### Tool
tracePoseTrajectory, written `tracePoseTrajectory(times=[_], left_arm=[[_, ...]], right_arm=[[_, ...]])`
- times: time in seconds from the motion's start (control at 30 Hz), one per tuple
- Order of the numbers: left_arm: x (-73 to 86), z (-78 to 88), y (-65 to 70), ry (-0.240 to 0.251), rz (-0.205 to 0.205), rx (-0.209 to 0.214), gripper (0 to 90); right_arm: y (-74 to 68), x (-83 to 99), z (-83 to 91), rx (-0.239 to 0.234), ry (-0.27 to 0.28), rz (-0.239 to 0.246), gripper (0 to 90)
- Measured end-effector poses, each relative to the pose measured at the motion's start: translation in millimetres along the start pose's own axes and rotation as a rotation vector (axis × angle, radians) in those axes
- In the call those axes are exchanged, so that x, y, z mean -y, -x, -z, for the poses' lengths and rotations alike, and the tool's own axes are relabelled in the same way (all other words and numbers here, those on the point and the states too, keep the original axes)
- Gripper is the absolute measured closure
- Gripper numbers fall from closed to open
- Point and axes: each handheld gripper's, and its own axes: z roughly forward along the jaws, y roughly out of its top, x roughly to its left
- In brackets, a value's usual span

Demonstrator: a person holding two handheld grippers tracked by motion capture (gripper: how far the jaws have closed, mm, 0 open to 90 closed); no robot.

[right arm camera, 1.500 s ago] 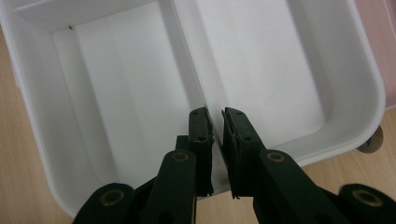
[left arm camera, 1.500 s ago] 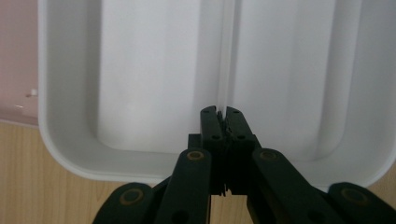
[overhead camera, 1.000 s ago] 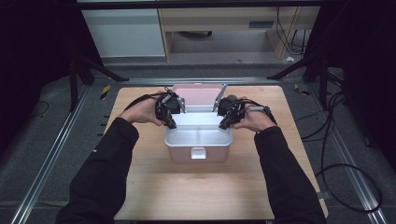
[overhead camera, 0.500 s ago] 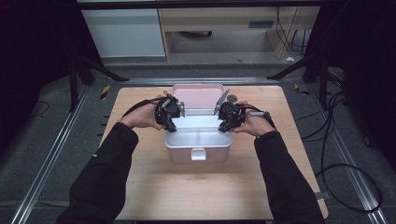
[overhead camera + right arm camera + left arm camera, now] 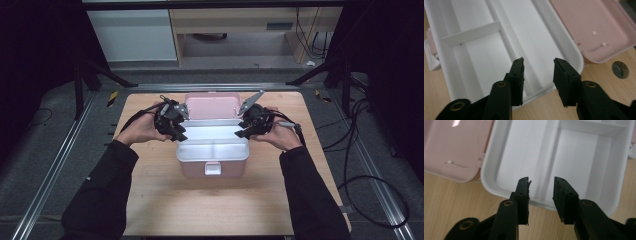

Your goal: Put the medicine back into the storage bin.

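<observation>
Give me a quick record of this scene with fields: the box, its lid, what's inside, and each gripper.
box: pink box with a white tray, mid table
lid: pink lid open, lying back behind the box
contents: tray compartments bare
left gripper: jaws just opening, nothing between them, over the tray's end rim
right gripper: jaws just opening, nothing held, over the opposite end
latch: white latch at the front

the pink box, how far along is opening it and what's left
Done: the pink box sits on the table with its lid swung fully back and its white tray exposed, compartments empty. In hand: nothing; the left gripper and right gripper flank the tray, their jaws having just been opening with nothing between them. Left: perhaps lifting out or filling the tray.
</observation>
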Motion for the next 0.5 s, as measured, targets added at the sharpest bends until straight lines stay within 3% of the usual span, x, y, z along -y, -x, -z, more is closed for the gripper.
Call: tracePoseTrajectory(times=[0.1, 0.17, 0.3, 0.5], left_arm=[[7.5, 8.0, 0.7, 0.065, 0.056, -0.017, 57.7], [13.9, 10.8, 1.0, 0.101, 0.091, -0.044, 56.0], [28.1, 13.4, -1.0, 0.175, 0.191, -0.082, 52.3], [44.7, 13.1, -8.5, 0.242, 0.327, -0.160, 50.2]], right_arm=[[2.8, 7.1, 9.4, 0.035, 0.015, -0.053, 52.6], [3.7, 11.1, 14.9, 0.069, 0.016, -0.060, 49.1], [7.9, 21.0, 26.7, 0.122, 0.089, -0.152, 39.9], [13.0, 32.8, 32.3, 0.179, 0.087, -0.172, 30.2]])
